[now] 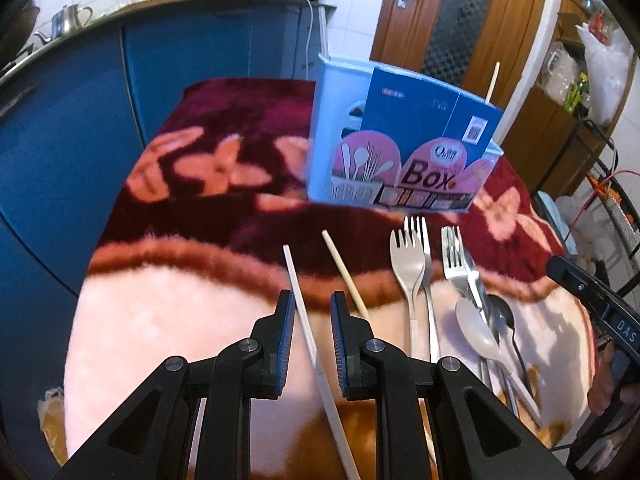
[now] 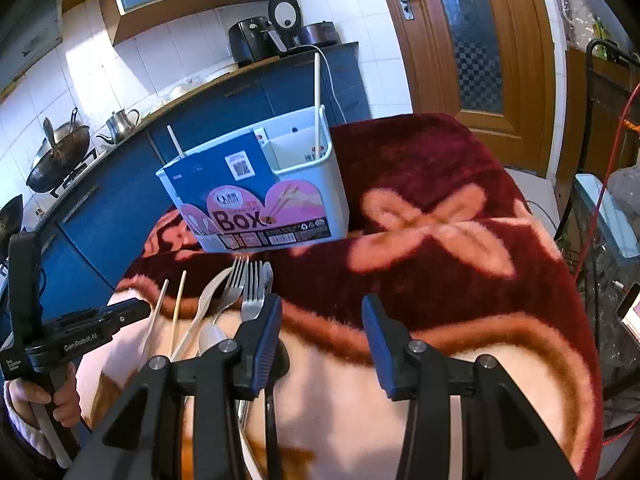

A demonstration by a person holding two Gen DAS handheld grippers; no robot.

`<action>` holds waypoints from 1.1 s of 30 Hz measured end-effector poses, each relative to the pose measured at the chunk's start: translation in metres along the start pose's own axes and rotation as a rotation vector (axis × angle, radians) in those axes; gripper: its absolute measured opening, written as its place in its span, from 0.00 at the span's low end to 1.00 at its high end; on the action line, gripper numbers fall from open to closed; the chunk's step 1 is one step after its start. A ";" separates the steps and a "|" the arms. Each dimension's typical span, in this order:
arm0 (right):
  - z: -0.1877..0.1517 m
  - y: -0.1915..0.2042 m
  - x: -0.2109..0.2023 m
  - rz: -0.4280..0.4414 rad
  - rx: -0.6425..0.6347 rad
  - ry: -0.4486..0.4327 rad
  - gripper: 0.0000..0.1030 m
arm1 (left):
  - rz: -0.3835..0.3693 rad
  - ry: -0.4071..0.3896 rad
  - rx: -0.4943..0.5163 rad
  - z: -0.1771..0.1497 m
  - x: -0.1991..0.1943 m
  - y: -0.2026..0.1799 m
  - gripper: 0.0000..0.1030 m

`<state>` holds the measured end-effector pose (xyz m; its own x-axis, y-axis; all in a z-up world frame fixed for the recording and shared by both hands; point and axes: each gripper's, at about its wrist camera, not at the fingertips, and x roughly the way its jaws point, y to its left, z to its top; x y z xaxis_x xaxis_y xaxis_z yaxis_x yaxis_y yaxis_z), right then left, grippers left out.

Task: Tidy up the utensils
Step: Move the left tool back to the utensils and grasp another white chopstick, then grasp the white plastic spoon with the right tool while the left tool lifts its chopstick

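A pale blue utensil box [image 1: 400,140] [image 2: 260,192] stands upright at the far side of the blanket, with chopsticks [image 2: 317,104] standing in it. In front of it lie a white chopstick [image 1: 304,320], a wooden chopstick [image 1: 346,272], a white plastic fork [image 1: 406,264], metal forks [image 1: 454,256] and spoons [image 1: 476,328]. My left gripper [image 1: 312,300] hovers open, its pads straddling the white chopstick without touching it. My right gripper [image 2: 322,304] is open over bare blanket, and its left finger [image 2: 264,332] covers the fork handles [image 2: 252,292].
A fluffy maroon and pink flowered blanket [image 1: 208,184] covers the table. Blue cabinets [image 1: 60,140] run along the left and far side, with a wok [image 2: 56,160] and a kettle [image 2: 120,122] on the counter. A wooden door [image 2: 480,60] and a cluttered rack [image 1: 592,80] stand to the right.
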<state>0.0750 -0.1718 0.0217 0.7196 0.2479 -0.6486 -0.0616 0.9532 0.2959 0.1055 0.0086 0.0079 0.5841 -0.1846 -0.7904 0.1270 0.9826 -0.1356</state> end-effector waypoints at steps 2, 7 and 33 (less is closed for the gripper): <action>-0.002 -0.001 0.002 0.002 0.004 0.008 0.44 | 0.002 0.015 -0.004 0.000 0.004 0.001 0.18; -0.005 -0.003 0.006 0.006 0.011 0.025 0.45 | -0.017 0.063 -0.031 0.000 0.013 0.003 0.18; -0.012 0.000 0.007 0.002 -0.009 0.054 0.46 | -0.115 0.134 -0.129 0.007 0.032 0.021 0.07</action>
<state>0.0718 -0.1683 0.0089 0.6813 0.2585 -0.6848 -0.0692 0.9541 0.2913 0.1323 0.0237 -0.0157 0.4589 -0.2991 -0.8366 0.0781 0.9516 -0.2974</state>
